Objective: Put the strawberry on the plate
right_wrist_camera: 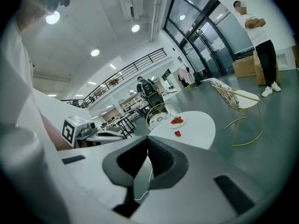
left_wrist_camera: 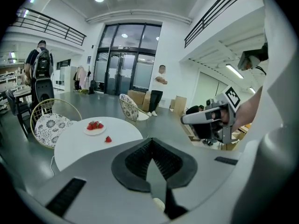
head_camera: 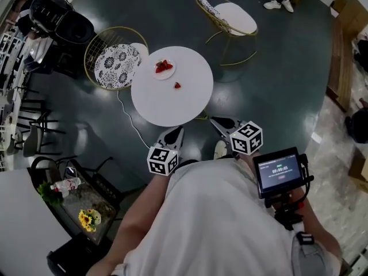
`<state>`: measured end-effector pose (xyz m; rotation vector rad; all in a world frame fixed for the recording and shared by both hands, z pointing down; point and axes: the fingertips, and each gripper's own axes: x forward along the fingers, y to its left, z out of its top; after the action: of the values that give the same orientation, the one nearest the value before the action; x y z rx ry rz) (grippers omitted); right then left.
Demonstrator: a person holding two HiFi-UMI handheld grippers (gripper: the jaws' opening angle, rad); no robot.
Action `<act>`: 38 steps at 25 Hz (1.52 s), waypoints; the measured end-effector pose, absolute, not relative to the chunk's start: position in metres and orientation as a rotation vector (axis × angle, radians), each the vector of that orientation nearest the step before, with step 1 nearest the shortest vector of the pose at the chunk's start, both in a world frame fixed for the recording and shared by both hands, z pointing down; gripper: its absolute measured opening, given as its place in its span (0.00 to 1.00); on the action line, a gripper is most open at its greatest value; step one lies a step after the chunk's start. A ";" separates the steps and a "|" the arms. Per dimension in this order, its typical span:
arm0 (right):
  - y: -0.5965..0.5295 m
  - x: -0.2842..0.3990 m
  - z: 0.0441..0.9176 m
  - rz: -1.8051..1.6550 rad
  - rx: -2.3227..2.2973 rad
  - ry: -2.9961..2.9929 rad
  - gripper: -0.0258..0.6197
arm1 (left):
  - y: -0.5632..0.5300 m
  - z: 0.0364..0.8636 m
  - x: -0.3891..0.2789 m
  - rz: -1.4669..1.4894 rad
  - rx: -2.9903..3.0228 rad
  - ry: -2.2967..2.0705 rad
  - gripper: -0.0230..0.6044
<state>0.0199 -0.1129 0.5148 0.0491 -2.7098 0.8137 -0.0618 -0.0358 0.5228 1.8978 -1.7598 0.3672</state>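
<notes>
A round white table [head_camera: 172, 105] stands ahead of me on the dark floor. On its far left side sits a small white plate [head_camera: 156, 72] with several strawberries on it. One loose strawberry [head_camera: 177, 85] lies on the tabletop just right of and nearer than the plate. It also shows in the left gripper view as strawberry [left_wrist_camera: 108, 139] beside plate [left_wrist_camera: 88, 131], and in the right gripper view as strawberry [right_wrist_camera: 177, 133]. My left gripper [head_camera: 174, 134] and right gripper [head_camera: 223, 123] are both short of the table's near edge. Both are shut and hold nothing.
A gold wire chair with a patterned cushion [head_camera: 115, 62] stands at the table's left, a second chair [head_camera: 230, 16] behind it on the right. A white cable [head_camera: 129, 119] runs over the floor. A person [left_wrist_camera: 159, 87] stands farther back. A shelf with flowers [head_camera: 86, 214] is at lower left.
</notes>
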 end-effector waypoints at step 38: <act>-0.177 -0.099 0.553 0.880 0.078 -2.614 0.05 | -0.104 0.605 -0.179 0.557 1.875 -1.557 0.05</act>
<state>-0.0987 -0.1771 0.5529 0.0780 -2.6141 0.8799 -0.1787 -0.1045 0.6046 1.8751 -1.5570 0.5569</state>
